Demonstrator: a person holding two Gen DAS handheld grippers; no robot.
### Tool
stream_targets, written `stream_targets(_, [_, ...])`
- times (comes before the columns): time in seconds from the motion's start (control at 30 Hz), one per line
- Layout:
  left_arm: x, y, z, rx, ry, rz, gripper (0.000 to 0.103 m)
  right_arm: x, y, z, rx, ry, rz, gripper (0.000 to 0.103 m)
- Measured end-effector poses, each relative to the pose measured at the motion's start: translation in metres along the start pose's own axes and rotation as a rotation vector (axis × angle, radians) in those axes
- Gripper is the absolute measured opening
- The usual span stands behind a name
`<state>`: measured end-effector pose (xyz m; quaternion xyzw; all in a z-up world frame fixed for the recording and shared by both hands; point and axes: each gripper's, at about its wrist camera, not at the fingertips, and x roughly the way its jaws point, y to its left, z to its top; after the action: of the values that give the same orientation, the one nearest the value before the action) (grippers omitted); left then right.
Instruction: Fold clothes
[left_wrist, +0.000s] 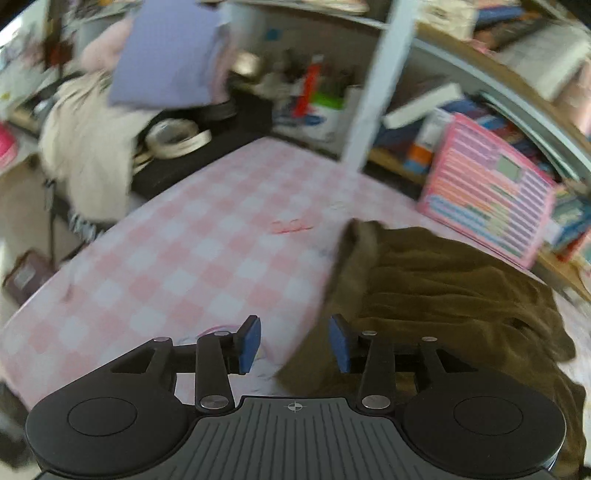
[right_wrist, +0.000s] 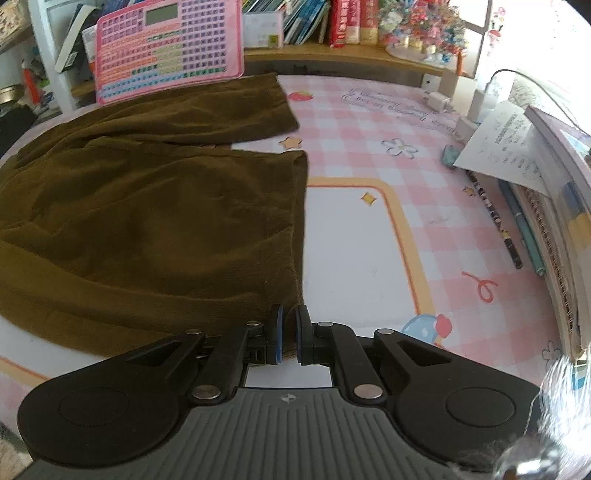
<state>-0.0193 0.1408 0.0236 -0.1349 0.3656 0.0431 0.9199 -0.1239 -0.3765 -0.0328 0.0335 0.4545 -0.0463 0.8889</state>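
Note:
Olive-brown shorts (right_wrist: 147, 192) lie spread on the pink checked table mat (right_wrist: 369, 122), with two leg ends pointing toward the right. My right gripper (right_wrist: 289, 338) is shut on the near corner of the lower leg hem. In the left wrist view the same shorts (left_wrist: 436, 288) lie bunched to the right. My left gripper (left_wrist: 294, 341) is open and empty, hovering over the mat at the shorts' left edge, its right pad above the cloth.
A pink calculator-style board (right_wrist: 168, 48) leans behind the shorts. Books and shelves (right_wrist: 306, 22) line the back. Notebooks, paper and pens (right_wrist: 524, 192) lie along the right edge. A cream garment (left_wrist: 88, 155) and tape rolls (left_wrist: 177, 136) sit beyond the mat's far left.

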Motion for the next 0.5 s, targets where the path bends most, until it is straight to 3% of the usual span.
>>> stream_targets(0.23, [0.036,-0.041,-0.004,0.198,0.042,-0.014,0.045,-0.004,0.004,-0.002,-0.022,0.005,-0.025,0.007])
stream_targets(0.5, [0.091,-0.041,0.011,0.228,0.117,-0.003,0.048,-0.009,0.017,-0.008,-0.008,0.016,-0.101,0.007])
